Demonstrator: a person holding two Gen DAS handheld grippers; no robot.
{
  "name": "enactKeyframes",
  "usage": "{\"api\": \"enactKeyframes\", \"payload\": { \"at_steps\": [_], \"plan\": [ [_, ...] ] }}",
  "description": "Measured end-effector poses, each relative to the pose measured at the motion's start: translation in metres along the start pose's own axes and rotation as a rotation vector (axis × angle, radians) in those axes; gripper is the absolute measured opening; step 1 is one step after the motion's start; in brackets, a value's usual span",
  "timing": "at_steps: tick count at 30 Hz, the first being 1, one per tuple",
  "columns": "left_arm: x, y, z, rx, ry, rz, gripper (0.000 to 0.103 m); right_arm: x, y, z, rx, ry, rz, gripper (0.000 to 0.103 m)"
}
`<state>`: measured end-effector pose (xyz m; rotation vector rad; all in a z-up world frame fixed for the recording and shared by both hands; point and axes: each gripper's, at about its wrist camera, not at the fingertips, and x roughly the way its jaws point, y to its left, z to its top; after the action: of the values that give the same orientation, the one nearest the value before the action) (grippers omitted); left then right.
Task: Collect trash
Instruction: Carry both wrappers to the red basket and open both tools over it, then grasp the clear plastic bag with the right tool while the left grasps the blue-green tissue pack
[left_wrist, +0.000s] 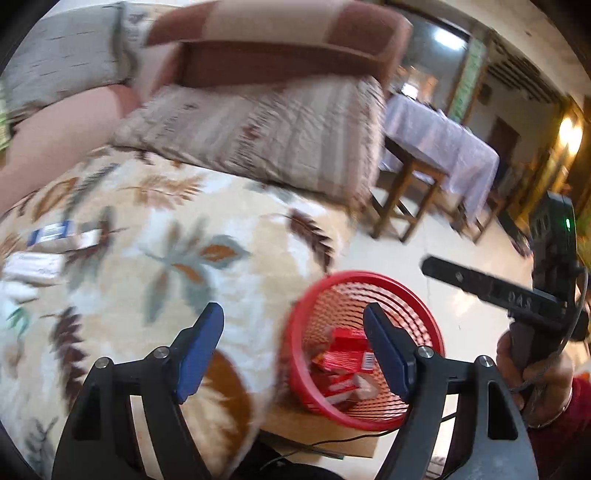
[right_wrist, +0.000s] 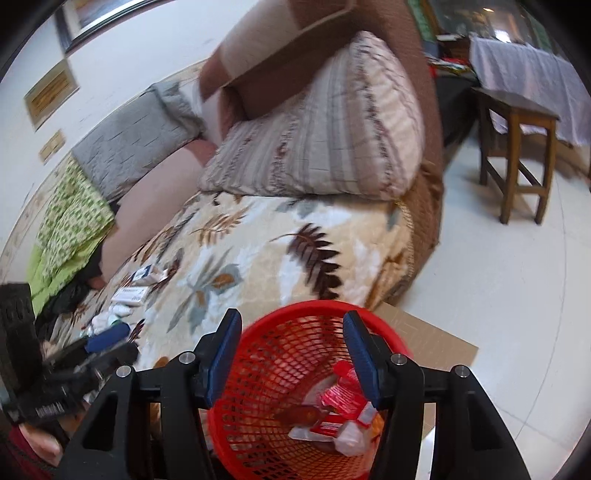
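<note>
Trash in the red mesh basket shows as crumpled red-and-white wrappers, a brownish scrap and a pale clear piece, all heaped at the bottom. More litter lies on the leaf-patterned blanket: a flat white box with blue print, a second blue-and-white packet just beyond it, and some crumpled white bits nearer the bed's edge.

From the right gripper, the basket sits directly below and ahead, its rim framed between the two blue pads, which are spread wide with nothing between them. The boxes lie well off to this gripper's left.

The left gripper is likewise spread apart and empty. The basket lies just ahead toward its right finger, which overlaps the rim in view; the wrappers inside are visible. The boxes rest on the blanket far to its left. A hand holding the other tool appears at its right.
</note>
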<state>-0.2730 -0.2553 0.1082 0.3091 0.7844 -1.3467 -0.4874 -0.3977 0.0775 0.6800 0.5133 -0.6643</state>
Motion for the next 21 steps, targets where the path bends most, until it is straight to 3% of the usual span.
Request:
{"api": "enactKeyframes", "payload": {
  "at_steps": [10, 17, 21],
  "plan": [
    [-0.104, 0.133, -0.017, -0.21, -0.107, 0.262, 0.077, 0.043, 0.127, 0.0, -0.231, 0.072, 0.199, 0.062],
    [-0.153, 0.232, -0.058, -0.39, -0.103, 0.473, 0.077, 0.098, 0.246, -0.019, -0.455, 0.175, 0.329, 0.062],
    [-0.174, 0.278, -0.08, -0.52, -0.114, 0.509, 0.077, 0.138, 0.3, -0.031, -0.498, 0.264, 0.408, 0.063]
  ]
}}
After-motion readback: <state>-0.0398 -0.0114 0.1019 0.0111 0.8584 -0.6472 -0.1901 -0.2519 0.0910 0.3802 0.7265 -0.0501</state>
